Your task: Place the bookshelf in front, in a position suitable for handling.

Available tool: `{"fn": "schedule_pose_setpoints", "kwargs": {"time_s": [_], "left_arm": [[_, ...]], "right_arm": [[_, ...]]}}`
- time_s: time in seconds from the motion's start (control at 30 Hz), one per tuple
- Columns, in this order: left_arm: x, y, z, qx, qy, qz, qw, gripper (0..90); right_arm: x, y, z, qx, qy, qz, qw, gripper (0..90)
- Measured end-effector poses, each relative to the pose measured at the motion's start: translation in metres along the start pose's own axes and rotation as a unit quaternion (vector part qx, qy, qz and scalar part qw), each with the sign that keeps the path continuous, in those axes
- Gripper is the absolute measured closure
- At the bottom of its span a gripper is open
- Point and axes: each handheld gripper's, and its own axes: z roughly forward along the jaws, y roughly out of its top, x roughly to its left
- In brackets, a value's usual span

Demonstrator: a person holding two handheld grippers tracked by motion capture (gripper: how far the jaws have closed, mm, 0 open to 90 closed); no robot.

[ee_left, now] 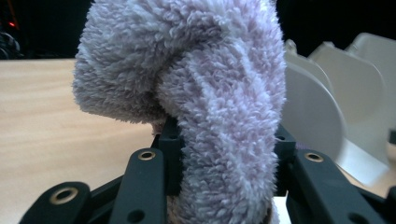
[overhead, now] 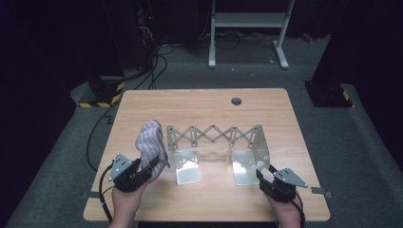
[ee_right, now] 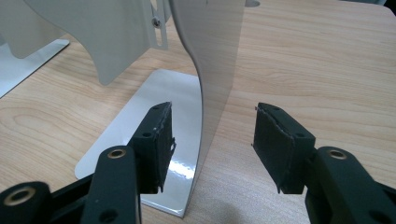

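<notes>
So the left tongs (overhead: 153, 164) are clamped on a fluffy lilac towel (overhead: 151, 142), which bunches up just above them. The right tongs (ee_right: 212, 140) sit half open, straddling the metal rack's (overhead: 216, 137) upright end plate (ee_right: 215, 70) without squeezing it, low on the counter (overhead: 209, 102).

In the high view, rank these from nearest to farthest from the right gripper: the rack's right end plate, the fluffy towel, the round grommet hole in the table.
1. Rack's right end plate: between the right gripper's open jaws.
2. Fluffy towel: across the table, held by the left gripper.
3. Grommet hole: near the far edge.
</notes>
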Motion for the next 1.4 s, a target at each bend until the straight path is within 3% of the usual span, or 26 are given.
{"fn": "schedule_pose_setpoints", "kwargs": {"time_s": [0.13,0.3,0.4,0.53,0.63,0.73,0.77,0.8,0.87,1.0,1.07,1.2,1.33,1.4], "left_arm": [[0.012,0.010,0.014,-0.011,0.011,-0.012,0.9998,61.1],[0.016,0.005,0.026,-0.010,0.008,-0.023,0.9997,61.2],[0.016,-0.007,0.033,0.000,0.005,-0.024,0.9997,61.3],[0.016,-0.022,0.046,0.036,-0.002,-0.015,0.9992,61.3],[0.020,-0.036,0.059,0.078,-0.005,-0.011,0.9969,61.3],[0.022,-0.048,0.071,0.116,0.009,0.002,0.9932,61.4],[0.023,-0.055,0.078,0.136,0.020,0.014,0.9905,61.4],[0.023,-0.055,0.078,0.136,0.020,0.014,0.9905,61.3],[0.024,-0.061,0.086,0.166,0.030,0.024,0.9854,61.3],[0.024,-0.061,0.088,0.170,0.034,0.017,0.9848,61.2],[0.024,-0.059,0.086,0.165,0.027,0.005,0.9859,61.2],[0.025,-0.049,0.076,0.127,0.012,-0.017,0.9917,61.2],[0.020,-0.028,0.060,0.080,0.000,-0.023,0.9966,61.2],[0.013,-0.014,0.049,0.050,-0.005,-0.012,0.9986,61.2]], "right_arm": [[0.000,0.000,0.001,0.001,-0.001,-0.001,1.0000,47.1],[-0.002,0.000,0.000,0.001,-0.004,0.002,1.0000,47.1],[-0.004,-0.001,0.000,0.002,-0.006,0.006,1.0000,47.1],[-0.004,-0.002,0.001,0.004,-0.007,0.006,1.0000,47.1],[-0.003,-0.002,0.003,0.007,-0.006,0.007,0.9999,47.1],[-0.002,-0.002,0.004,0.008,-0.005,0.007,0.9999,47.5],[-0.001,-0.002,0.004,0.010,-0.003,0.005,0.9999,47.9],[-0.001,-0.002,0.004,0.010,-0.003,0.005,0.9999,47.9],[0.000,-0.002,0.004,0.010,-0.004,0.003,0.9999,47.3],[-0.001,-0.002,0.003,0.009,-0.004,0.002,1.0000,47.3],[-0.002,-0.003,0.004,0.010,-0.004,0.004,0.9999,47.3],[-0.002,-0.002,0.004,0.010,-0.004,0.004,0.9999,47.3],[-0.001,-0.002,0.004,0.009,-0.005,0.001,0.9999,47.2],[0.000,-0.001,0.003,0.009,-0.003,0.001,1.0000,47.2]]}}
